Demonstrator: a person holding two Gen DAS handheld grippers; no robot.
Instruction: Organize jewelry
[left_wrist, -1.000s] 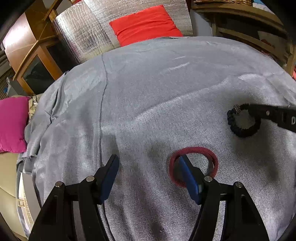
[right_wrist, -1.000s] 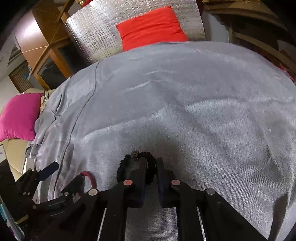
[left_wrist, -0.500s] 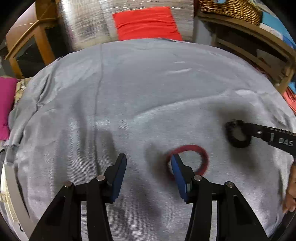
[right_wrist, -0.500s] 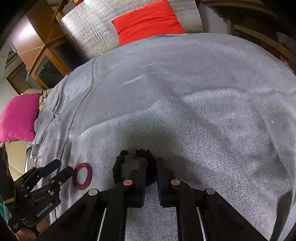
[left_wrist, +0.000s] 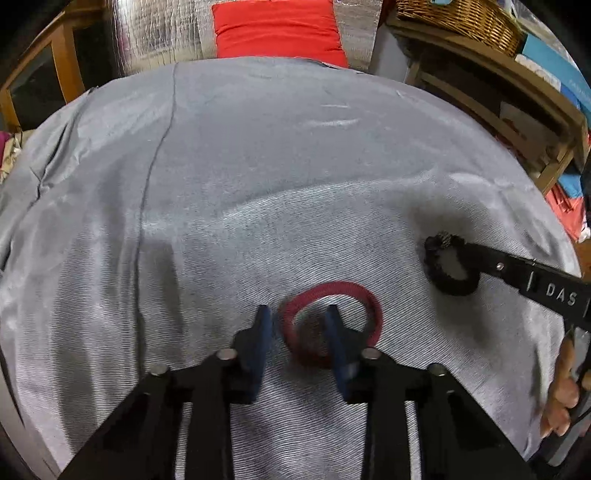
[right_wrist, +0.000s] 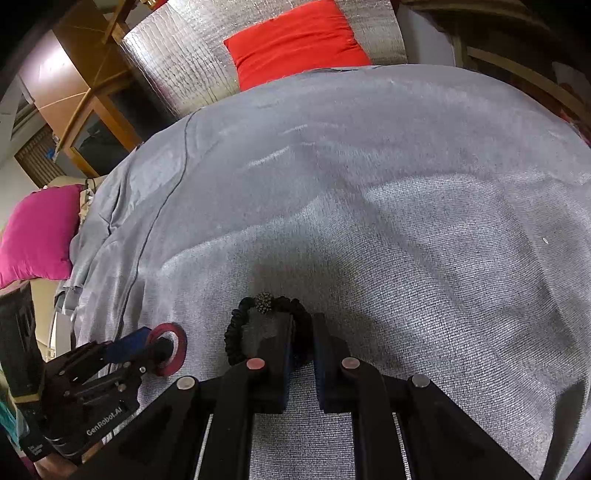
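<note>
I'm seeing a grey woven cloth (left_wrist: 295, 177) with a ribbed, slightly shiny weave, a matt red fabric band (left_wrist: 334, 291), a black braided bracelet (right_wrist: 236, 332), a crinkled silver foil sheet (right_wrist: 184, 51) and a wicker basket (left_wrist: 458, 16).

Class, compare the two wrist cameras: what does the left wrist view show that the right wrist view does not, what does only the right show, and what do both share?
Only the left wrist view: a wicker basket on wooden shelving.

Only the right wrist view: a pink cushion.

Both: the grey cloth, red cushion, the red ring with the left gripper closing on its near side, and the black beaded bracelet held by the shut right gripper.
</note>
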